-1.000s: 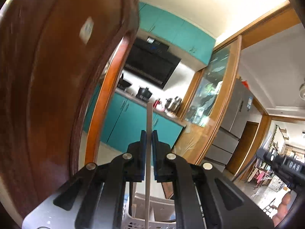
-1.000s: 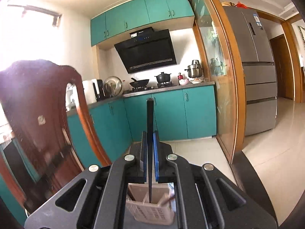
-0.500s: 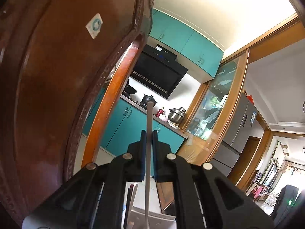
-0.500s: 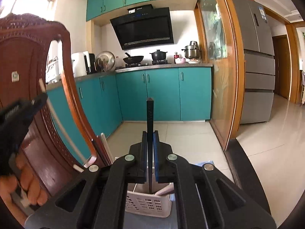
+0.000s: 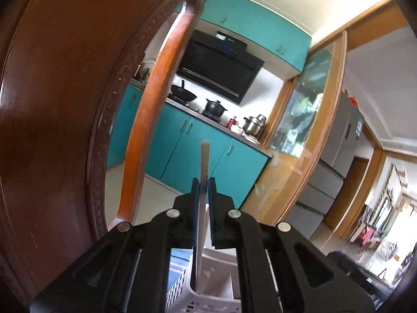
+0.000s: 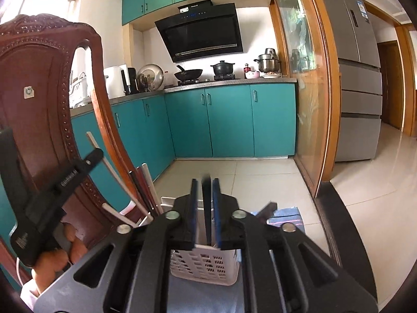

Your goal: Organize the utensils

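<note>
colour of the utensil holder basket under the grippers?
White: a perforated plastic basket. It shows best in the right wrist view, below the right gripper.

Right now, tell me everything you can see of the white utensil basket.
The white utensil basket is perforated plastic with a grid of small slots in its wall and a smooth rim. It stands upright on a blue cloth, beside the wooden chair. Several sticks already stand in its far left corner. The dark chopstick between the right gripper's opening jaws reaches down into it.
</note>
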Demonstrator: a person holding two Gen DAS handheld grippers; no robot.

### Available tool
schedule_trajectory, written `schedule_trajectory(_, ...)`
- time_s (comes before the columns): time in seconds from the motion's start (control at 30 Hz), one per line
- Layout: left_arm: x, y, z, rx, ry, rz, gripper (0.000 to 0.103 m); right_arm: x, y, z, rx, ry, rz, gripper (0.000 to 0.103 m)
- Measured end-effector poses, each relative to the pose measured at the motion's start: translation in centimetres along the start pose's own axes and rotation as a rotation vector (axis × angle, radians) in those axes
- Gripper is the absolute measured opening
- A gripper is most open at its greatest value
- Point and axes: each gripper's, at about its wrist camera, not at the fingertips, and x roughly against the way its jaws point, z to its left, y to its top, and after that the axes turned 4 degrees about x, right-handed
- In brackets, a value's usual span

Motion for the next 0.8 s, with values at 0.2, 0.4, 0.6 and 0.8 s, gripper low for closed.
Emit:
schedule_trajectory(0.2,2.3,-1.2,-1.1,-0.079,-0.031,0.033,0.025,4.7,-0.8,-1.1,-0.059,0.006,-0.069,0.050)
schedule_trajectory(0.4,5.8,-4.5,-1.1,-0.185,-0.033,0.124,0.067,8.6,-5.0,-1.8,-0.050,-0.083,-0.041,0.074)
schedule_trajectory(0.6,9.6,-7.5,-1.1,-0.290,0.039,0.154,0.089,8.3,-10.1,-2.3,-0.021,-0.165,0.119,0.079)
schedule_trajectory(0.8,13.8,-8.3,-1.6,-0.372,0.060,0.103,0.099,9.0,-11.8,-0.7,0.025,-0.205,0.140,0.090)
